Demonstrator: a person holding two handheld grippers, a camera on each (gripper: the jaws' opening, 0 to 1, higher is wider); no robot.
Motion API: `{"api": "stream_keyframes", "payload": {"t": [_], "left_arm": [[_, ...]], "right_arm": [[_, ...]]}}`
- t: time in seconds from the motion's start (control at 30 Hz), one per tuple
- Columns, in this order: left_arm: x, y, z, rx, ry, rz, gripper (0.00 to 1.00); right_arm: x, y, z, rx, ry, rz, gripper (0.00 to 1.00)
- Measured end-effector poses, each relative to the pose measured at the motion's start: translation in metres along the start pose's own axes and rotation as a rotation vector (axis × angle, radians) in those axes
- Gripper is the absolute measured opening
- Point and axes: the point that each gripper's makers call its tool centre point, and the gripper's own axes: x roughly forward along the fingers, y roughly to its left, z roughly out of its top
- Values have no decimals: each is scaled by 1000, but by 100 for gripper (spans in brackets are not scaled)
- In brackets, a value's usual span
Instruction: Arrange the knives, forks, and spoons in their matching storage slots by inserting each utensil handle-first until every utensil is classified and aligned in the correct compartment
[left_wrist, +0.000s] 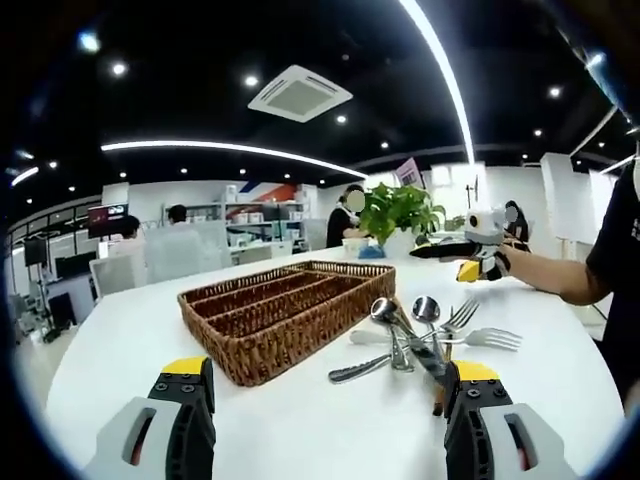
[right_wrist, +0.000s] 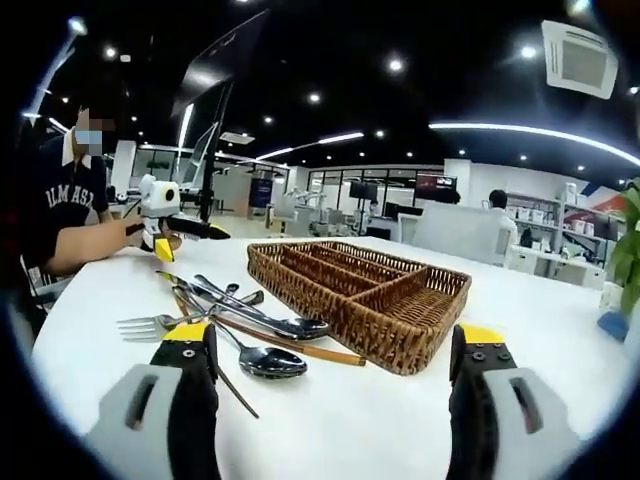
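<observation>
White worktop (left_wrist: 300, 420), office behind. Wicker tray (left_wrist: 275, 315), frame centre: compartments empty. Utensils (left_wrist: 425, 335) heaped beside it, lower right. I see my left fingers (left_wrist: 185, 395) and right fingers (right_wrist: 190, 360) spread, holding nothing.

Ahead between my fingers (right_wrist: 204, 352) sits the brown wicker tray (right_wrist: 372, 300), its slots unfilled, with spoons and forks (right_wrist: 240, 325) heaped loose beside it.

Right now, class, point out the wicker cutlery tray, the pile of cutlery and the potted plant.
wicker cutlery tray (left_wrist: 262, 352): left gripper view, on its woven front wall.
pile of cutlery (right_wrist: 272, 362): right gripper view, on the nearest spoon's bowl.
potted plant (left_wrist: 400, 209): left gripper view, on its green leaves.
</observation>
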Motion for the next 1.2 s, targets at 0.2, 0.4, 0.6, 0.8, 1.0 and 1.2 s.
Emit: {"api": "stream_keyframes", "payload": {"t": [0.2, 0.4, 0.6, 0.8, 1.0, 1.2], "left_arm": [[-1, -17, -4, -3, 43, -71, 100], [1, -38, -9, 10, 98, -155, 84], [1, -64, -23, -36, 181, -271, 56], [9, -82, -25, -73, 207, -321, 40], [5, -86, -32, -88, 249, -344, 32], [7, -90, -33, -106, 259, -358, 22]], "right_arm": [[1, 0, -1, -1, 5, 1, 99], [2, 0, -4, -4, 17, -1, 99], [3, 0, -5, -5, 19, -2, 99], [3, 0, -7, -7, 25, 0, 99], [4, 2, -8, -12, 28, 5, 99], [4, 3, -8, -15, 26, 7, 99]]}}
